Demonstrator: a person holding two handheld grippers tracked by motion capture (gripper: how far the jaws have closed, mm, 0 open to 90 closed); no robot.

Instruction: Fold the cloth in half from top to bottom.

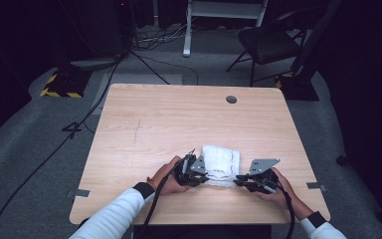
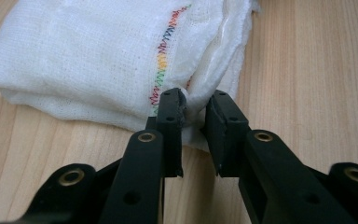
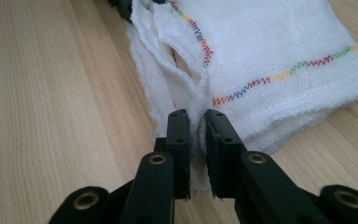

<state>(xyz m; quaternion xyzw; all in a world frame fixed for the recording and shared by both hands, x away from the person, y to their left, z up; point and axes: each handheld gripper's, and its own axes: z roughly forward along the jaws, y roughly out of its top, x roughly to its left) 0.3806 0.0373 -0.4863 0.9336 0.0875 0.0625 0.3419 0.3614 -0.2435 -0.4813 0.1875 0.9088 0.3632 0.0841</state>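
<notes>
A folded white gauze cloth (image 1: pixel 221 164) with rainbow zigzag stitching lies near the front edge of the wooden table (image 1: pixel 179 119). My left gripper (image 1: pixel 203 177) is at the cloth's near left corner. In the left gripper view its jaws (image 2: pixel 193 100) stand a little apart, pinching a fold of the cloth (image 2: pixel 74 60) at their tips. My right gripper (image 1: pixel 237 180) is at the near right corner. There its jaws (image 3: pixel 196 116) are nearly together, with loose layers of the cloth (image 3: pixel 270 56) filling the narrow gap.
A round cable hole (image 1: pixel 231 99) sits at the table's far right. Beyond the table are a black chair (image 1: pixel 271 42), a white stand (image 1: pixel 224 12) and cables (image 1: pixel 104 94) on the grey floor. Bare wood surrounds the cloth.
</notes>
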